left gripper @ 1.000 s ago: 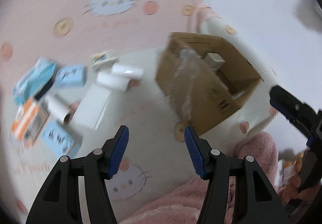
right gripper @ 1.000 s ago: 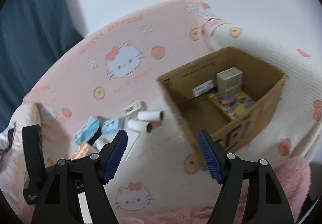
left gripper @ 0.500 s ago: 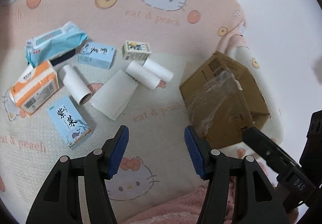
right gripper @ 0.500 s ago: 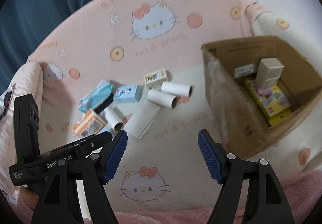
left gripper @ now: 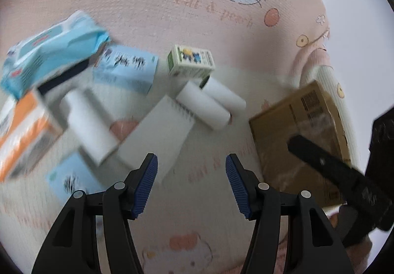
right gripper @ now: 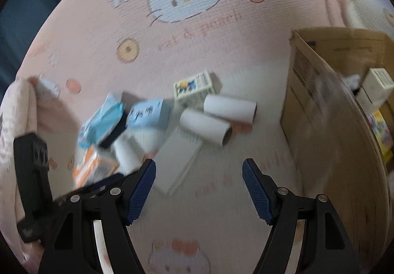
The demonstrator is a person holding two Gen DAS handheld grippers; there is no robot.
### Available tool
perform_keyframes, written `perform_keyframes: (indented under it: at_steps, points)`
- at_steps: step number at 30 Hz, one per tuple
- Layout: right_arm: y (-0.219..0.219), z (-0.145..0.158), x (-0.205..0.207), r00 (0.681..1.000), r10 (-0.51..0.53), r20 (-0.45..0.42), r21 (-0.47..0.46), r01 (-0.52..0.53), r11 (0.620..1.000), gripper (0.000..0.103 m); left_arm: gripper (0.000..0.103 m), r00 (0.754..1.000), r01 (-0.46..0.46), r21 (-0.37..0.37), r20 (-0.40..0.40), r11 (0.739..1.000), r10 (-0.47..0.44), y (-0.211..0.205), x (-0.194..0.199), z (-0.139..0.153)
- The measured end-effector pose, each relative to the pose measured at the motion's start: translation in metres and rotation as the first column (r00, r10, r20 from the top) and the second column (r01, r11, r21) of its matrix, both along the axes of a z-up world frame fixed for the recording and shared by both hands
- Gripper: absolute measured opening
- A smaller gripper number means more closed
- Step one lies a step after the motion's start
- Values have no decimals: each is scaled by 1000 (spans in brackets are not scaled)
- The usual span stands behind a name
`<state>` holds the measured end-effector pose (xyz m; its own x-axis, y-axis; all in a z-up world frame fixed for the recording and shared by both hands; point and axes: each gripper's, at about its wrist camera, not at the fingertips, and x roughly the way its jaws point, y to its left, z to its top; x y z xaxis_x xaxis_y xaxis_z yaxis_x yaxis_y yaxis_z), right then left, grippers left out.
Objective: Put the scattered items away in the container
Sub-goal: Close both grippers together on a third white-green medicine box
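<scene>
Both claws hang released and empty above the cartoon-cat blanket: left claw, right claw. The cardboard box sits at the blanket's right edge. Two white rolls, a notepad and small cartons lie scattered toward its middle.

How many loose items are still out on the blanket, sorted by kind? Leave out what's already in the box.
White paper rolls: 3
Light blue boxes: 2
Blue wipes pack: 1
Orange-and-white pack: 1
Small cream printed box: 1
White notepad: 1
Total: 9
</scene>
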<state>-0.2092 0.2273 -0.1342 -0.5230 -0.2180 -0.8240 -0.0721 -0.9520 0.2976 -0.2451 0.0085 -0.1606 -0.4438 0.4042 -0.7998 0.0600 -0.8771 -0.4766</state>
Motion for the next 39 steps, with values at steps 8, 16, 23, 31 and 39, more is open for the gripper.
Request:
perform_keyframes:
  at_steps: [8,16,23,31,39]
  points:
    - [-2,-23,-108,1000,23,-9,-19,-23,1000,71,62,999,-11,44,-34,999,13,-6,-86,-8]
    - [18,-84,-183,996,-44,75,-194,58,979,71,56,994,-103,75,35,992,100,-5,-161,-54]
    - [26,-126,-205,994,-60,94,-335,88,938,58,44,989,-133,101,82,986,125,-4,-181,-77]
    - [22,-118,-195,997,-64,35,-308,72,949,41,41,993,-120,107,15,987,119,-4,-171,-58]
    - [19,-55,-156,995,-83,-61,-266,64,962,38,41,994,-70,159,-76,985,83,-4,-139,-3]
